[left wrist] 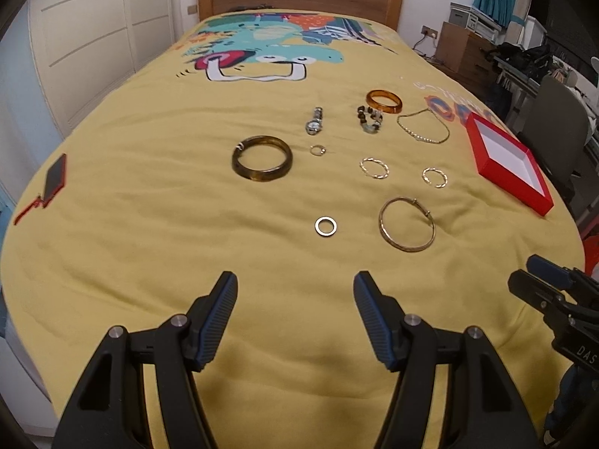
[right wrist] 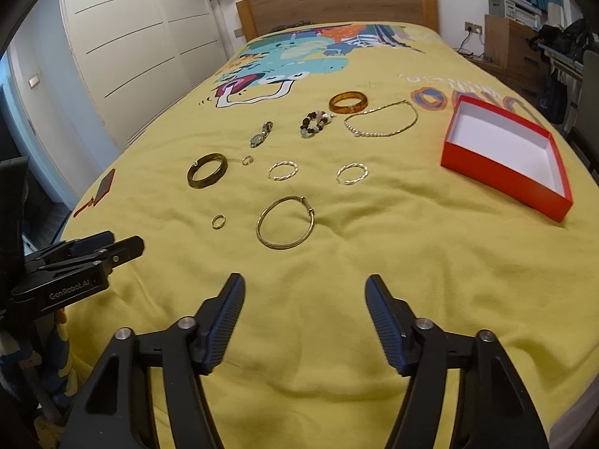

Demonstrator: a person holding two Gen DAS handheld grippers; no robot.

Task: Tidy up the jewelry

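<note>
Nearest the cameras, the left gripper [left wrist: 295,292] and the right gripper [right wrist: 305,293] hover side by side over the near edge of the bed [right wrist: 411,280], both with jaws spread and nothing between them; each is tipped down toward the yellow bedspread, seemingly sizing up a first pick, since none of the jewelry has yet gone into the box. Just beyond the jaws lie the closest pieces: a small plain ring [left wrist: 325,226] straight ahead of the left gripper and a thin gold bangle [right wrist: 285,227] to its right, ahead of the right gripper. A little farther sit two twisted hoop earrings [right wrist: 283,170] [right wrist: 351,174] side by side, a tiny ring [right wrist: 247,160] and, to the left, a dark tortoiseshell bangle [left wrist: 261,162]. Farther still are a wristwatch [left wrist: 313,121], a beaded bracelet [right wrist: 316,123], a pearl-and-chain necklace [right wrist: 382,119] and an amber bangle [right wrist: 348,102]. All pieces are spread apart, none overlapping, so each can be taken singly. The open red box [right wrist: 505,172], empty and white inside, waits at the right edge of the bed, within the right gripper's easier reach. A phone [left wrist: 56,177] rests at the far left edge.
</note>
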